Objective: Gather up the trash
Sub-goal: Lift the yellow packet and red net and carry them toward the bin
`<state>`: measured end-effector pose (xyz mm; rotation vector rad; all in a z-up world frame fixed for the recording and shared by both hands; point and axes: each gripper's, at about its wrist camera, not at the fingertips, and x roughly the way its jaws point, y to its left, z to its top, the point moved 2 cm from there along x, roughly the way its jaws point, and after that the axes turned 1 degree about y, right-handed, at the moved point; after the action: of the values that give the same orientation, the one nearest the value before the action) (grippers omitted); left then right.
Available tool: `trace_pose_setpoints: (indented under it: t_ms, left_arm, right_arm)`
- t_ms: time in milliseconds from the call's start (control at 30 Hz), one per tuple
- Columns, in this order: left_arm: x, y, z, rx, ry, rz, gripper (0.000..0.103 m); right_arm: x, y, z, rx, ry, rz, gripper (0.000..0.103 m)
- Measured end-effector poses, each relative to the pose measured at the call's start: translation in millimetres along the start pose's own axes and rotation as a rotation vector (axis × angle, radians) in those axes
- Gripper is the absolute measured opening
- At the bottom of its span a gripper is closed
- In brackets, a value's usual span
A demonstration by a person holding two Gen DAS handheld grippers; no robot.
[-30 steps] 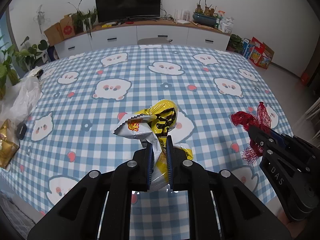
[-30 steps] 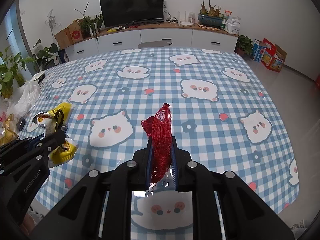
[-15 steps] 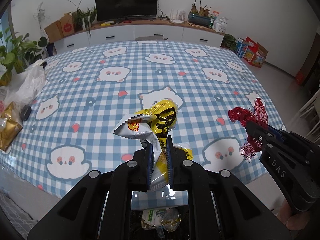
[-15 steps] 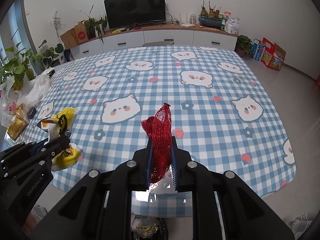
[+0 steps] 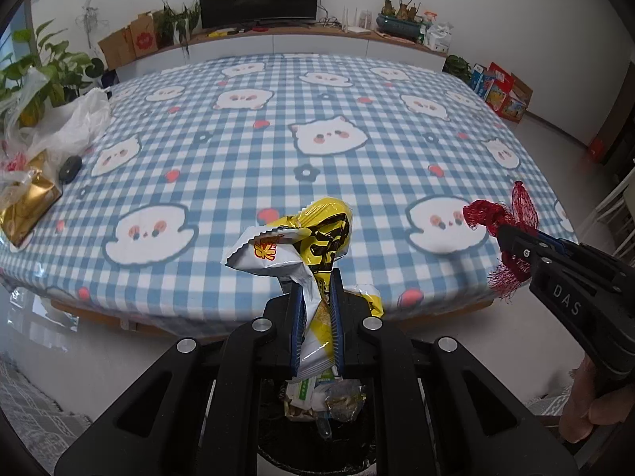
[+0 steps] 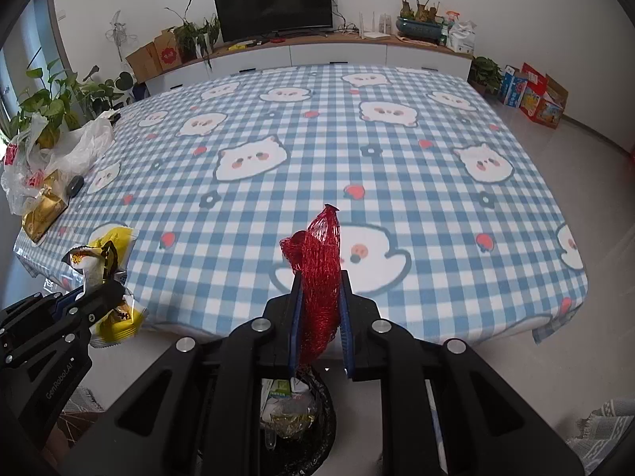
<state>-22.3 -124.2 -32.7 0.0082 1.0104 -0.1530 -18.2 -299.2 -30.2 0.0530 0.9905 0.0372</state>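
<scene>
The table (image 6: 397, 150) in its checked cloth fills my view ahead, and the black bin (image 6: 317, 408) sits on the floor just below both tools, already holding wrappers. My left gripper (image 5: 315, 317) pinches the yellow snack wrappers (image 5: 317, 234); my right gripper (image 6: 320, 317) pinches the red mesh bag (image 6: 317, 261). I want each load centred over the bin's mouth before I let go, since light trash drifts.
</scene>
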Motion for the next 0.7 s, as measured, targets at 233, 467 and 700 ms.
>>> trace_pose_setpoints:
  t_ms: [233, 467, 700]
  left_arm:
    - [7, 11, -51, -0.028, 0.053, -0.005, 0.011]
    - [17, 18, -87, -0.047, 0.083, 0.006, 0.011]
    - [35, 16, -114, -0.055, 0.111, 0.015, 0.011]
  right_arm:
    - [2, -3, -51, 0.002, 0.059, -0.001, 0.014]
    - [6, -4, -90, 0.003, 0.096, -0.008, 0.014]
    - [25, -12, -118, 0.032, 0.151, -0.034, 0.014]
